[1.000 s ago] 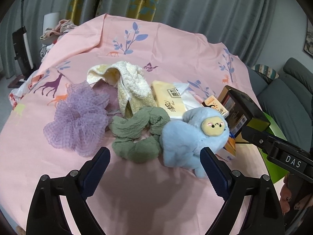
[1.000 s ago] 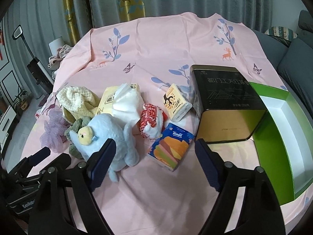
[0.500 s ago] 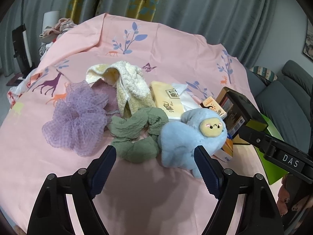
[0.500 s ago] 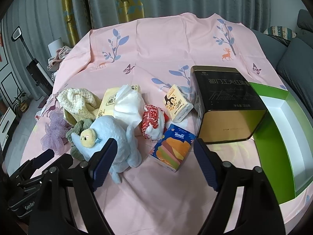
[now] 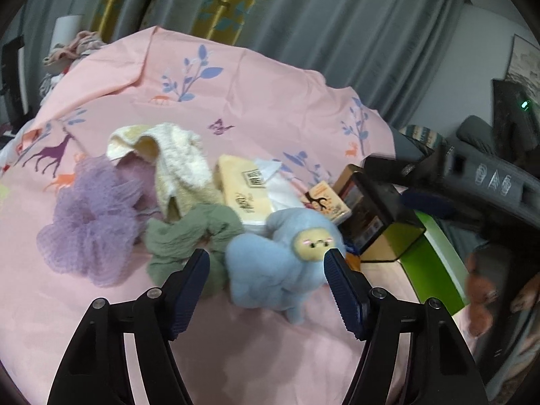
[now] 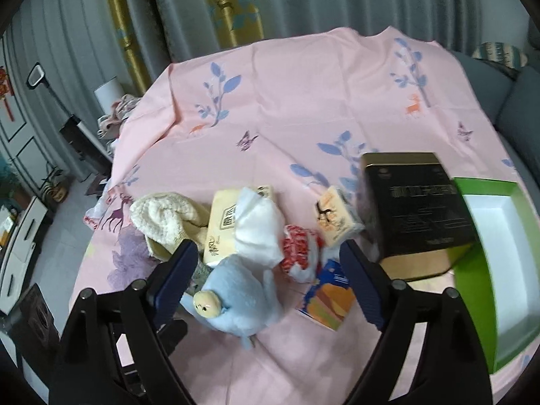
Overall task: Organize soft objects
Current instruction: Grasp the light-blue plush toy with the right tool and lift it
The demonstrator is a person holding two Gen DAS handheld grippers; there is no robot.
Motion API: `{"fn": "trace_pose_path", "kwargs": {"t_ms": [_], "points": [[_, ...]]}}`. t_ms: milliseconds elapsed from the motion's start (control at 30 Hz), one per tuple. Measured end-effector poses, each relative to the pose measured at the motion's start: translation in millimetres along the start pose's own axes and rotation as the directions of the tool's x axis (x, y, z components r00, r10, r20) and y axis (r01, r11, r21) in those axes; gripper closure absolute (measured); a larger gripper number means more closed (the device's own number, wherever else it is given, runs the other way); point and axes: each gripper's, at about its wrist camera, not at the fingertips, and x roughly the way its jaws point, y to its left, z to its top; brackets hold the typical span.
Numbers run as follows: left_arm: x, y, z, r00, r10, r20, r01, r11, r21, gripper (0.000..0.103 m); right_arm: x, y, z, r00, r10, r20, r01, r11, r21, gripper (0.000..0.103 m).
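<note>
blue plush (image 5: 276,263): lying on the pink tablecloth (image 5: 270,94), right in front of the left gripper (image 5: 266,263). In the left wrist view its body sits between the two blue pads, closer to the right one, face nearly at that pad's tip.
left gripper jaws: partly spread and they've just been closing in. Plush is between them, but I can't see either pad actually pressing on it.
right gripper (image 6: 266,266): jaws wide apart, just been opening a bit more, pinching nothing. In its view the plush (image 6: 236,303) shows low between the fingers, nearer the left one.
plush direction: long axis runs roughly across the left gripper's view. Yellow face end points toward the dark tin (image 6: 415,209); the other end points toward the green scrunchie (image 5: 189,236).
neighbours: purple scrunchie (image 5: 91,222) just beyond the green one, cream towel (image 5: 175,165) behind both, yellow tissue pack (image 5: 243,189) touching the plush's back.
green box (image 6: 486,249): open, beside the tin.
</note>
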Motion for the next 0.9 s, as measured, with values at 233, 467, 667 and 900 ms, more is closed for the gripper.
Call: {"fn": "trace_pose_path", "kwargs": {"t_ms": [233, 467, 667, 900], "points": [[18, -24, 5, 0.999, -0.015, -0.034, 0.017, 0.998, 0.060, 0.032, 19, -19, -10, 0.992, 0.094, -0.088, -0.090, 0.995, 0.048, 0.016], [39, -25, 6, 0.996, -0.030, -0.087, 0.033, 0.999, 0.036, 0.033, 42, -17, -13, 0.966, 0.207, -0.157, -0.193, 0.976, 0.100, 0.016], [46, -21, 7, 0.994, -0.038, -0.104, 0.040, 0.999, 0.018, 0.046, 70, -20, -20, 0.928, 0.296, -0.224, -0.260, 0.949, 0.177, 0.021], [31, -46, 15, 0.997, -0.050, -0.057, 0.053, 0.997, 0.061, 0.047, 49, -20, -20, 0.919, 0.347, -0.188, -0.310, 0.929, 0.202, 0.042]]}}
